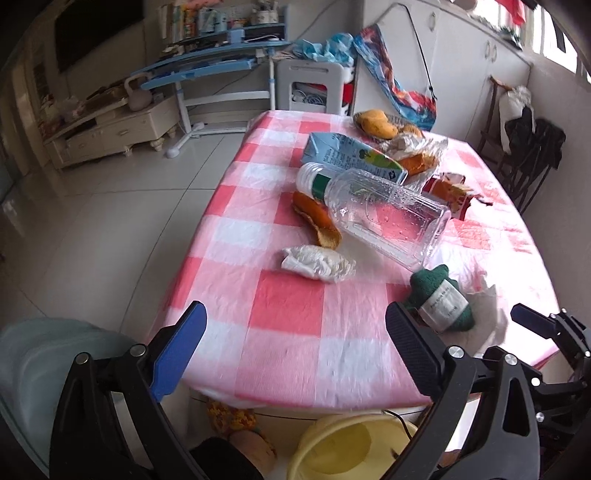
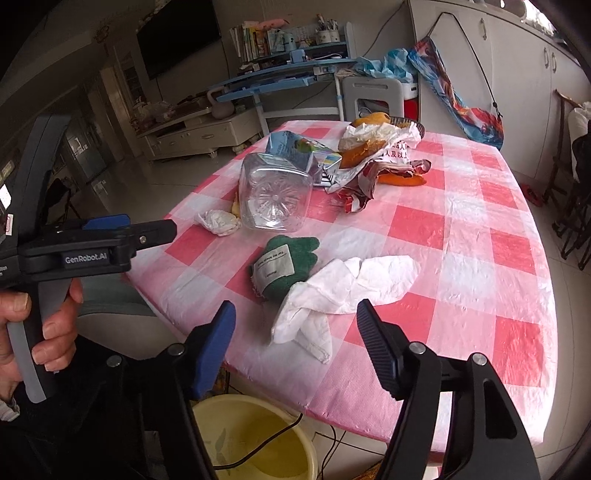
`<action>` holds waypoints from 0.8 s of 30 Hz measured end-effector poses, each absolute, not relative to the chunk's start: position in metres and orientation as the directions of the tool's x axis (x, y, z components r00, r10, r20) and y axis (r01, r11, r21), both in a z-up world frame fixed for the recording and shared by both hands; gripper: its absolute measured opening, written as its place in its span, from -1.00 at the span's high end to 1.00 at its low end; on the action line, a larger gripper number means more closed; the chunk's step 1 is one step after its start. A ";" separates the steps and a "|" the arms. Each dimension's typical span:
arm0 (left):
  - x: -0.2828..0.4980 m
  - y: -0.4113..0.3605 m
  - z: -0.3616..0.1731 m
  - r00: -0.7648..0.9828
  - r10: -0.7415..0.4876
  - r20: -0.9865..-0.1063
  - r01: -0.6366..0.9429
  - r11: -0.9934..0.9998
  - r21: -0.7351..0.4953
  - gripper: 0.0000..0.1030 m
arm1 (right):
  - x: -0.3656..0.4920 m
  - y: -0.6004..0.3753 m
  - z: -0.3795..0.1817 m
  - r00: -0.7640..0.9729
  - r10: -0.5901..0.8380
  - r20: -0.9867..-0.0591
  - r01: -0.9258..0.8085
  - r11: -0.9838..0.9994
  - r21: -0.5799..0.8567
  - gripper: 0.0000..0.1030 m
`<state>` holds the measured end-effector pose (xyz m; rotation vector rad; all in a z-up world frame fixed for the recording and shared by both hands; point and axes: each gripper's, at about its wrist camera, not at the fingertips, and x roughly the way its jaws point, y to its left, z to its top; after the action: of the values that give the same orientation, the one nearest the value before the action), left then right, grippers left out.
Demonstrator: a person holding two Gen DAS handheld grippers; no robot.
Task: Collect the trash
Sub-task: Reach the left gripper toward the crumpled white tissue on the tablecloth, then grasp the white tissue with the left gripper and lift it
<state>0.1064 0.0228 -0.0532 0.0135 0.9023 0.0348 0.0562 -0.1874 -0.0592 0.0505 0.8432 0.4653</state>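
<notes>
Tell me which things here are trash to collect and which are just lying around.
For the job:
- white tissue
- crumpled paper ball
- clear plastic bottle
- drink carton
- orange peel
- yellow bin

Probably just lying about:
- green yarn roll
- blue desk
- TV
- white stool

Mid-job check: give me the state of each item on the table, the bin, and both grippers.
Plastic bottle: on its side, uncapped, empty.
Carton: lying flat.
Crumpled tissue: balled up.
White tissue: loose, spread out.
Green cloth roll: rolled, labelled.
Yellow bin: open, below table edge.
Left gripper: open, empty.
Right gripper: open, over white tissue.
</notes>
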 end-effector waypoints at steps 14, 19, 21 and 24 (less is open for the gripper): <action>0.177 0.007 -0.097 0.537 0.019 -0.844 0.046 0.998 0.051 0.25 | 0.078 -0.213 -0.074 0.539 0.423 -0.729 -0.317 0.903 0.289 0.91; 0.172 0.006 -0.096 0.535 -0.079 -0.841 0.079 0.996 -0.044 0.74 | 0.067 -0.219 -0.053 0.586 0.454 -0.671 -0.349 0.889 0.296 0.93; 0.166 0.010 -0.091 0.539 -0.122 -0.834 0.080 0.992 -0.093 0.75 | 0.059 -0.222 -0.039 0.611 0.469 -0.638 -0.375 0.881 0.288 0.93; 0.154 0.014 -0.080 0.552 -0.156 -0.819 0.085 0.988 -0.131 0.75 | 0.048 -0.226 -0.020 0.617 0.527 -0.584 -0.434 0.847 0.305 0.93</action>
<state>0.1540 0.0144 -0.0802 -0.0792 0.9762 -0.1430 0.0480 -0.2261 -0.0202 0.1386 0.7166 0.5553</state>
